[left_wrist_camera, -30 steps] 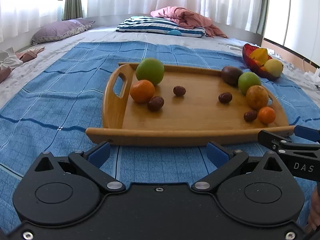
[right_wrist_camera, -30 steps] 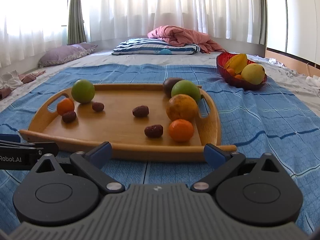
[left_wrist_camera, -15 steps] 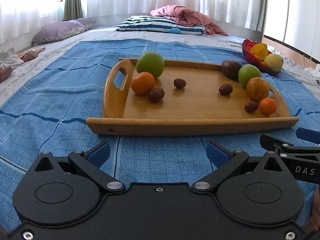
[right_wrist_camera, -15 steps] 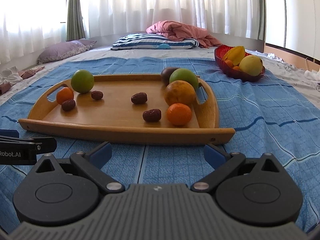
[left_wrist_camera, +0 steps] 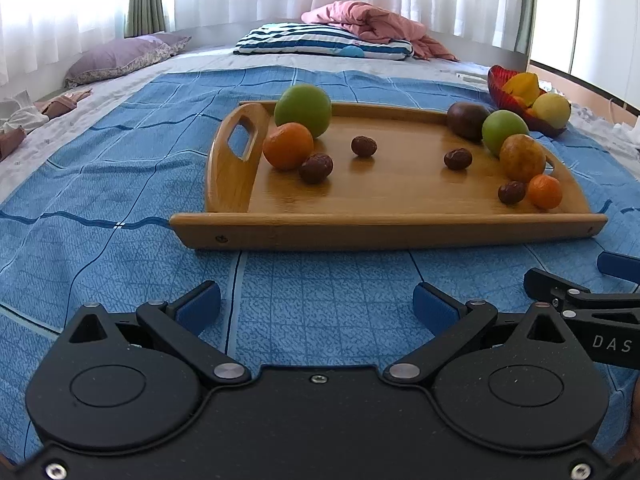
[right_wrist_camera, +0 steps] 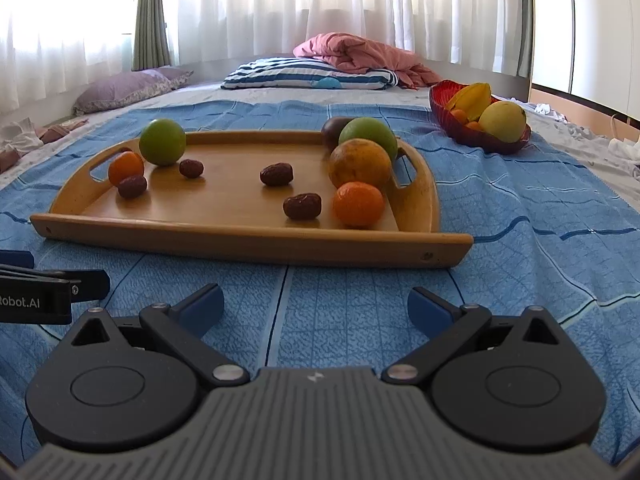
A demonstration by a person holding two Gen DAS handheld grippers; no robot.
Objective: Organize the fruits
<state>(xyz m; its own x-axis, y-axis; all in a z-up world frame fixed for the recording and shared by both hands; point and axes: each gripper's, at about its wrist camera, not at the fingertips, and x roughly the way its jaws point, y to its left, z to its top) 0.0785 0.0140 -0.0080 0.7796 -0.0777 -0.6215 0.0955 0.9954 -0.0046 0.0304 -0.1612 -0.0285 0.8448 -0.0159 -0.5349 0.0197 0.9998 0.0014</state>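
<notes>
Both tools have backed off from the wooden tray [left_wrist_camera: 384,232] versus a second ago: it sits farther out at 12 o'clock, so no pick is underway. Left tool [left_wrist_camera: 316,304] and right tool [right_wrist_camera: 316,304] are spread wide, holding nothing. Fruits are unmoved: scattered on the tray, more in the red bowl [right_wrist_camera: 476,136] at 1 o'clock.

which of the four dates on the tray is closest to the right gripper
The date beside the small orange at the tray's near right; the other three lie farther back or left.
</notes>
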